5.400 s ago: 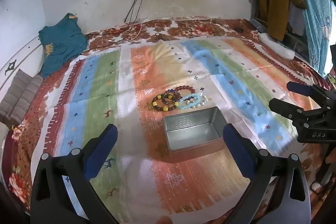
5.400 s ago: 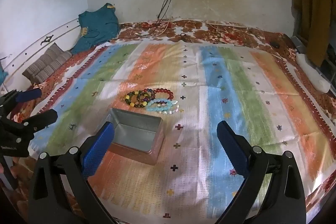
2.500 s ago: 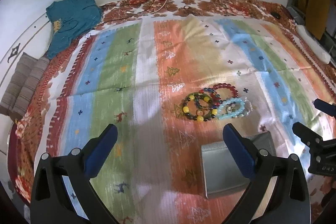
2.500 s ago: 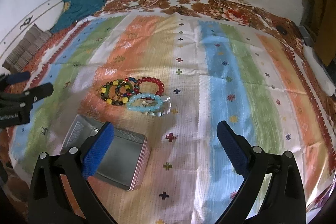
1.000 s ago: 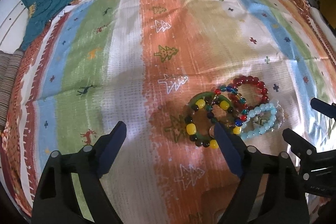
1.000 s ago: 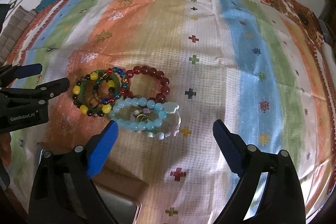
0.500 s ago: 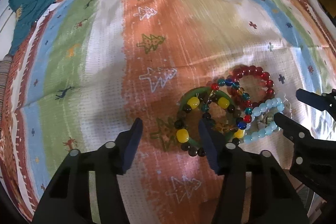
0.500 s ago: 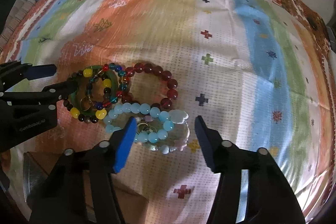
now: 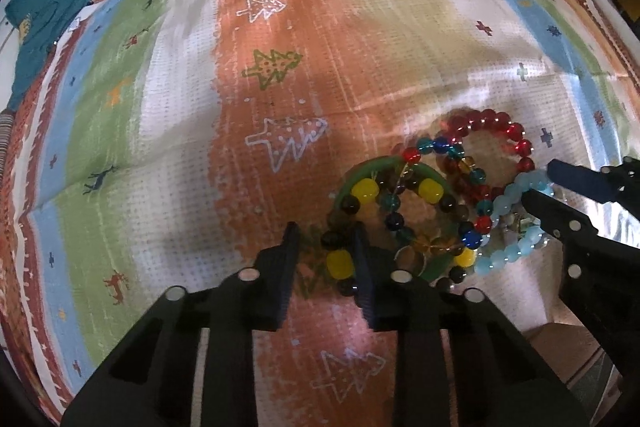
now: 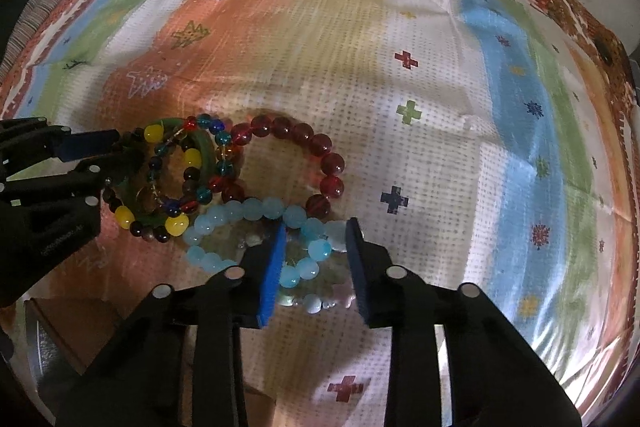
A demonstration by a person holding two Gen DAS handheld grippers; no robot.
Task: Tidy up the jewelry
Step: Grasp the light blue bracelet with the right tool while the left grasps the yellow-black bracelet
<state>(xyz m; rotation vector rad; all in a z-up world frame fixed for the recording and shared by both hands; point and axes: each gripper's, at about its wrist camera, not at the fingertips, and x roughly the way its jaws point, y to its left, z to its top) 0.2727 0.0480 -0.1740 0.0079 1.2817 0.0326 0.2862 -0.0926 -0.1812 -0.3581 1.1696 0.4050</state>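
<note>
Several bead bracelets lie in a heap on the striped cloth. My left gripper [image 9: 325,259] is low over the heap's left side, its jaws narrowed around the black-and-yellow bead bracelet [image 9: 362,193] and the green bangle [image 9: 384,163]; it also shows in the right wrist view [image 10: 116,151]. My right gripper [image 10: 316,247] has its jaws narrowed around the light blue bead bracelet [image 10: 248,207], with beads between them. A red bead bracelet [image 10: 312,143] and a multicolour bead bracelet [image 10: 218,137] lie in between.
The metal tin shows only by a corner at the lower right of the left wrist view [image 9: 576,351] and at the lower left of the right wrist view [image 10: 44,343]. A teal garment [image 9: 52,7] lies at the far left of the bed.
Both grippers have come down onto the bracelet heap and their jaws have narrowed, the left around the black-and-yellow bracelet, the right around the light blue one.
</note>
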